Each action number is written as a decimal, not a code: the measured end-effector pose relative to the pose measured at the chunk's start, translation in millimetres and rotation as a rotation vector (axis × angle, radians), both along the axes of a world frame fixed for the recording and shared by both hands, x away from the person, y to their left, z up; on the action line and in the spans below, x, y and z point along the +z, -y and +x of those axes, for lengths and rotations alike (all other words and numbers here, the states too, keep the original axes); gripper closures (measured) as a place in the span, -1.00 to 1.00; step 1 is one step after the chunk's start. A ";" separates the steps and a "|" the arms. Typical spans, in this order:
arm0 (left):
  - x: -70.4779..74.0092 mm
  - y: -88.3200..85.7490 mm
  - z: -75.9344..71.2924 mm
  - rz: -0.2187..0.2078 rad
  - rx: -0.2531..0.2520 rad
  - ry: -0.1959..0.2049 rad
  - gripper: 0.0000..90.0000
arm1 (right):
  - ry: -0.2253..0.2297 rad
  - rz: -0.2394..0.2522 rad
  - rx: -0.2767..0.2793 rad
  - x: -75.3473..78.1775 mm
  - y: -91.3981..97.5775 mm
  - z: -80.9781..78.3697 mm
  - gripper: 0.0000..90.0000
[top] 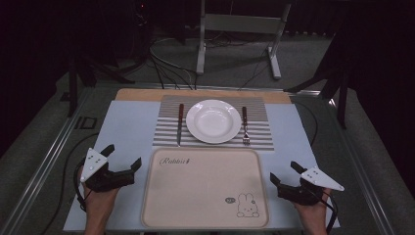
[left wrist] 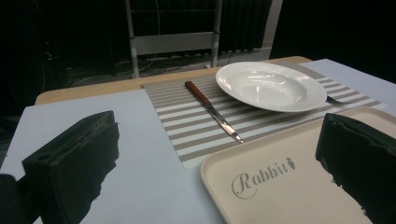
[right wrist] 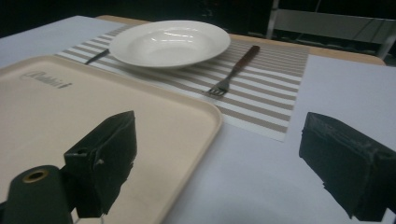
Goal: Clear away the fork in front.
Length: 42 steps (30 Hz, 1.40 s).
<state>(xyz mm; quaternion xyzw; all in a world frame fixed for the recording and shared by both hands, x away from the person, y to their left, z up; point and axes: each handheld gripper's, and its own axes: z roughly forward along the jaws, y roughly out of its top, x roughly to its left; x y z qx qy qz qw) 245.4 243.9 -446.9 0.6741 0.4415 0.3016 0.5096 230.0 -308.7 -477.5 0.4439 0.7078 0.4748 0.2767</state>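
Both grippers — left gripper (top: 122, 155), right gripper (top: 283, 172) — flank tray (top: 205, 215), gaping.

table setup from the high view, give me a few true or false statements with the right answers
1. The plate sits on the striped placemat. True.
2. The knife lies on the tray. False: it lies on the placemat, left of the plate.
3. The fork lies right of the plate. True.
4. The left gripper holds the fork. False: its jaws are open and hold nothing.
5. The right gripper is open beside the tray. True.
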 end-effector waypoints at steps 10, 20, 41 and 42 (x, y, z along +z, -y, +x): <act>-3.2 -0.3 -0.1 0.014 0.006 0.002 -1.00 | -0.008 -0.017 -0.041 -1.3 1.9 1.5 -0.75; -4.5 2.8 0.1 0.036 0.010 0.000 -1.00 | -0.009 0.000 -0.032 0.8 1.5 3.5 -0.74; -6.7 5.9 1.3 0.040 0.014 -0.003 -1.00 | 0.015 -0.044 -0.025 34.8 -6.2 35.8 -0.74; -7.1 5.9 1.5 0.042 0.015 -0.004 -1.00 | 0.018 -0.048 -0.029 38.4 -7.6 39.4 -0.74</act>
